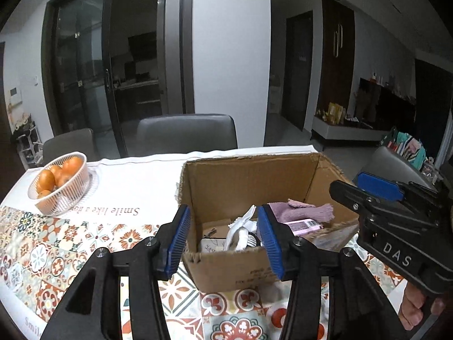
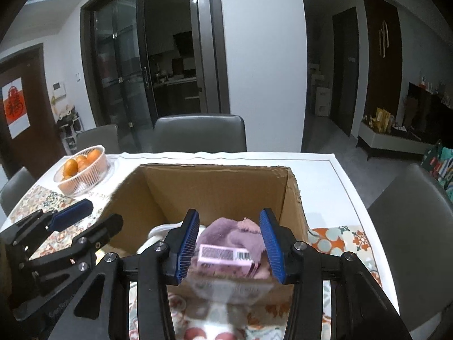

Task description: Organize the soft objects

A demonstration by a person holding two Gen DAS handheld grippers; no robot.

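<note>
— While we scan from the left, what do we meet first?

— We see the basket of oranges (image 1: pixel 61 182) on the patterned tablecloth (image 1: pixel 51 240), then our left tongs (image 1: pixel 223 236), spread wide and holding nothing, straddling the near left corner of the cardboard box (image 1: pixel 249 175).

— And inside the box?

— We make out white cloth (image 1: pixel 242 228) bunched at the left of the floor, and the purple towel (image 1: pixel 300 211) at the right, its long axis running left to right, with a pink barcoded pack (image 1: pixel 304 224) lying across its near edge. What sits beneath the white cloth we cannot make out.

— Where is the towel relative to the right tongs (image 2: pixel 231 243)?

— In the right wrist view we see the towel (image 2: pixel 232 231) and pack (image 2: pixel 225 256) between the open blue pads (image 2: pixel 189 245), apparently beyond and below them. That near part is blurred, so we cannot tell whether anything touches. The box's front wall is hidden there.
</note>
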